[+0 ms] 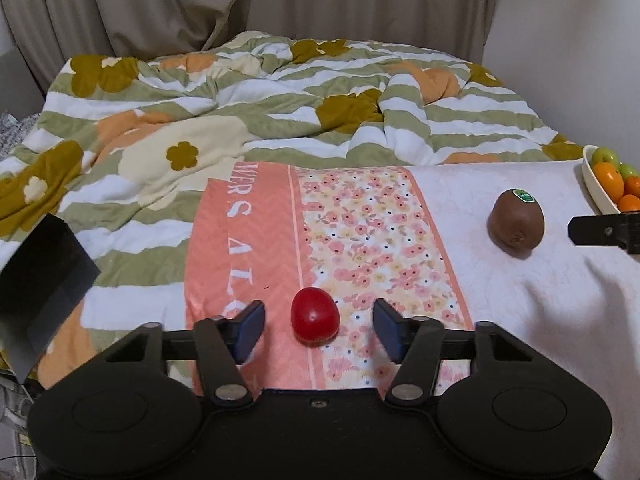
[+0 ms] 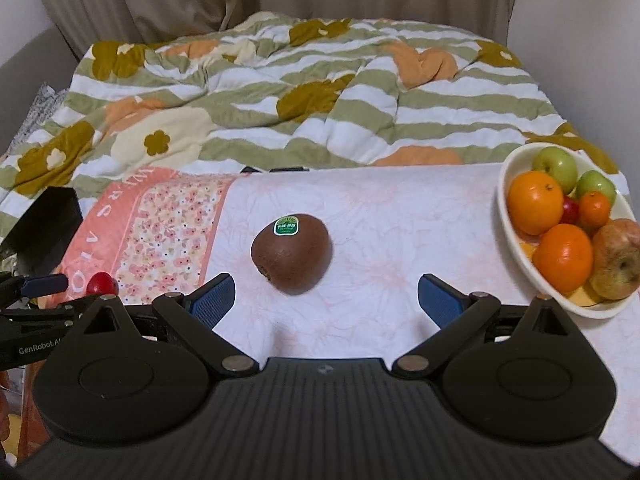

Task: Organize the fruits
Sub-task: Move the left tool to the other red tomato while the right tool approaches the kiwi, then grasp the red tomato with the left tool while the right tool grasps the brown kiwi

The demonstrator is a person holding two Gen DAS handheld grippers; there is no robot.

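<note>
Fruits are split between the bowl [image 2: 505, 204] at the right edge of the cloth [image 2: 380, 208], which already holds apples and oranges, and two loose pieces on the cloth: a tomato [image 1: 315, 317] on the pink floral band and a kiwi [image 2: 292, 253] on the white part, well apart from each other. The step in hand looks like a double pick-up. The left gripper [image 1: 319, 330] brackets the tomato, jaws fairly narrow but with a gap on each side, pads not touching. The right gripper [image 2: 326, 300] stands wide, the kiwi just ahead of its tips. Next, I judge, the left needs only to close gently; the right must first advance around the kiwi. Only an edge of the bowl shows in the left view, and what lies under its top fruit is hidden.
</note>
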